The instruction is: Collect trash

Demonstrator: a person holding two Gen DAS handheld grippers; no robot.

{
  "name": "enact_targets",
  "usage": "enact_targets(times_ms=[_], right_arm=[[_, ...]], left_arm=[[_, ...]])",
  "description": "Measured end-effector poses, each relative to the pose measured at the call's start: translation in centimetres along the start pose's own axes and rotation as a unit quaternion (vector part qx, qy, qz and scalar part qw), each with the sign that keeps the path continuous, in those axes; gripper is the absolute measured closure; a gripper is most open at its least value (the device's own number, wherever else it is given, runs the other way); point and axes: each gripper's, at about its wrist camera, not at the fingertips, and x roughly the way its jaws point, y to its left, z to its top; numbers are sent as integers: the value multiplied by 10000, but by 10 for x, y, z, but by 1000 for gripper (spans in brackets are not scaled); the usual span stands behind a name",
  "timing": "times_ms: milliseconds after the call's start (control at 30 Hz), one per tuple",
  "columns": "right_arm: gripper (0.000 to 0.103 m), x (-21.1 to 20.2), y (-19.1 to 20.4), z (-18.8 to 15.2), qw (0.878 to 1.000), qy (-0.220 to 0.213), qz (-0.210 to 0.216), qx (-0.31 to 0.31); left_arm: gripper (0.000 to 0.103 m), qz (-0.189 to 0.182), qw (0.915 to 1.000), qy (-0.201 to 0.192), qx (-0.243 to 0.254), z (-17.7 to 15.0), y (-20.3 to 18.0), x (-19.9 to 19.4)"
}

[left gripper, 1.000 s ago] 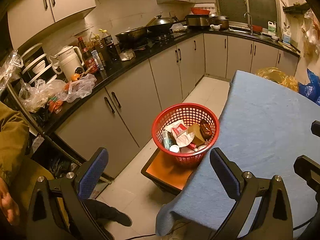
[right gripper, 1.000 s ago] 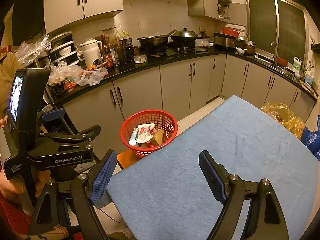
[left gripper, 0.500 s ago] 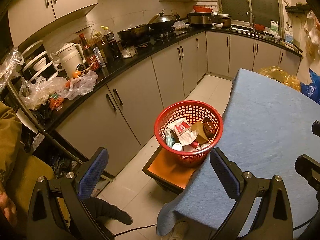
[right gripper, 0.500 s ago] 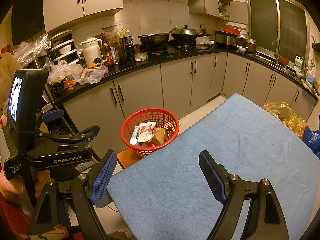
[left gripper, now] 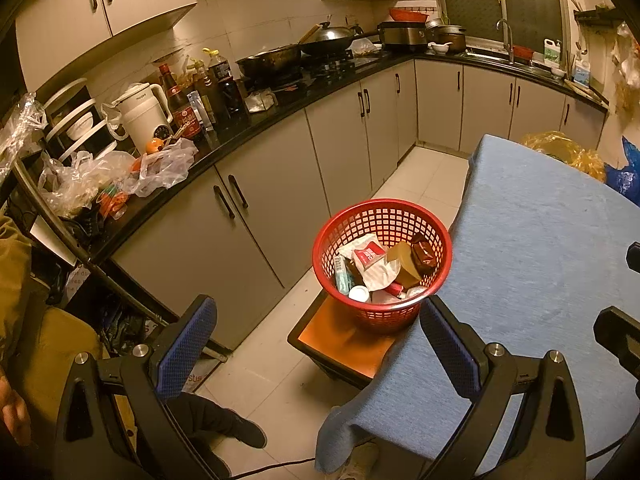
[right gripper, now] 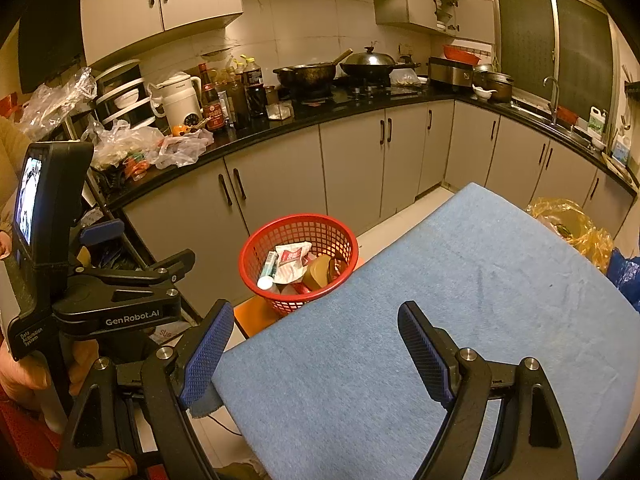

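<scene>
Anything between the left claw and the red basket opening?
Nothing visible. The left claw is open and empty, and the red basket sits ahead on an orange stool, its top uncovered beside the blue tablecloth edge.

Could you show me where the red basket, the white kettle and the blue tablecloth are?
red basket point(left gripper: 332, 236), left wrist view, on its mesh wall.
white kettle point(right gripper: 180, 100), right wrist view, on its body.
blue tablecloth point(right gripper: 440, 300), right wrist view, on bare cloth.

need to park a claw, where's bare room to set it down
The blue table top is bare, from the red basket side to the yellow bag. The counter is crowded with bottles, pans and plastic bags.
</scene>
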Motion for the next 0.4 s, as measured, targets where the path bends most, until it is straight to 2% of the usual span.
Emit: enact_targets(times_ms=[233, 400], right_arm=[[16, 3, -10, -6, 9997, 59, -62, 219], [16, 0, -38, -22, 9965, 157, -336, 753]], left_arm=[[2, -179, 9996, 186, 89, 0, -1, 12], [2, -440, 9985, 265, 188, -3, -16, 22]])
